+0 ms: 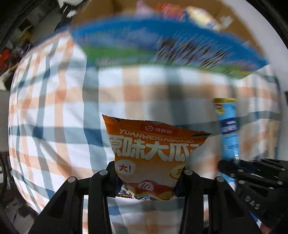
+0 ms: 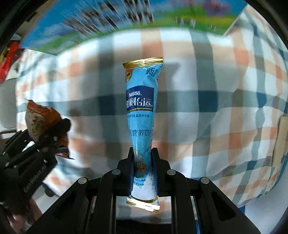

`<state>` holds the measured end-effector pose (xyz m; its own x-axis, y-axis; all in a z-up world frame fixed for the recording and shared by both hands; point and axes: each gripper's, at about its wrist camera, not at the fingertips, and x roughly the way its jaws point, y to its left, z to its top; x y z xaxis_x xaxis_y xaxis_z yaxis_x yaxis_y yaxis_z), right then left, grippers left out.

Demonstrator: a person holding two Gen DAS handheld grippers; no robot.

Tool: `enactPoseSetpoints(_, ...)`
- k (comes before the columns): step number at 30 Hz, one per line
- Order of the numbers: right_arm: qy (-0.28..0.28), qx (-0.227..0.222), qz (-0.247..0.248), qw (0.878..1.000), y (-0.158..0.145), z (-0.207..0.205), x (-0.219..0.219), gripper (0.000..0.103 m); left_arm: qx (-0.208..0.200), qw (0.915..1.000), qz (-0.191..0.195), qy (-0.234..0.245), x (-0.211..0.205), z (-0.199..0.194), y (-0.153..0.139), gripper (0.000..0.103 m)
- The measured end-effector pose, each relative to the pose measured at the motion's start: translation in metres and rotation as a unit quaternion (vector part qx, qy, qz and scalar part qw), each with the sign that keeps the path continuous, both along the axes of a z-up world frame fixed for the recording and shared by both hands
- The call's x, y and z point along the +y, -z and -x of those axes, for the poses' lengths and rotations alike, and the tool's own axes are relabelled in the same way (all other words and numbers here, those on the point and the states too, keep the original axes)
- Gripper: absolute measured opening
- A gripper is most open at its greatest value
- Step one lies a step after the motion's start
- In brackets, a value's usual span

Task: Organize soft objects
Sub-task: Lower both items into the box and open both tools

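My left gripper is shut on an orange sunflower-seed packet, held upright above the checked cloth. The packet also shows in the right wrist view, gripped by the left gripper. My right gripper is shut on a long light-blue Nestle milk-powder sachet, which stands up between the fingers. The sachet and the right gripper also show at the right of the left wrist view. A blue and green carton with an open top lies ahead, blurred; it also shows in the right wrist view.
Several packets lie inside the open carton, too blurred to tell apart. The checked cloth covers the whole surface below. Dark clutter sits beyond the cloth's left edge.
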<state>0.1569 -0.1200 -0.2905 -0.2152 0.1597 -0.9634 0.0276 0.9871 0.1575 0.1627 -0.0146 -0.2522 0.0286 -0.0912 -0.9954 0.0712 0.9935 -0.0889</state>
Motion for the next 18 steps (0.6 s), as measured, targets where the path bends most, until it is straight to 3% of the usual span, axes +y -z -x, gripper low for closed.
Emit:
enactPoseSetpoints(5,0.006,-0.063,-0.030,0.998,-0.073,-0.024,-0.003,0.018,-0.046,0.9978,0.047,0.005,-0.009,-0.019,-0.072,0.038)
enactPoseSetpoints(7,0.011,-0.088,-0.039,0.995,-0.098,-0.040,-0.012,0.018,-0.060,0.9959,0.067,0.007,-0.007,-0.042,-0.095,0.038)
enactPoseSetpoints(10,0.021,-0.127,-0.044,0.991,-0.139,-0.073,-0.024,0.018,-0.079,0.9946,0.065,0.011,-0.002,-0.083,-0.119,0.038)
enactPoseSetpoints(13,0.030,-0.166,-0.017,0.986,-0.165,-0.117,-0.038,0.018,-0.091,0.9946,0.050,0.006,0.005,-0.129,-0.126,0.038)
enactPoseSetpoints(18,0.063,-0.168,0.009,0.984,-0.157,-0.173,-0.049,0.018,-0.065,0.9968,0.044,-0.015,0.021,-0.191,-0.110,0.038)
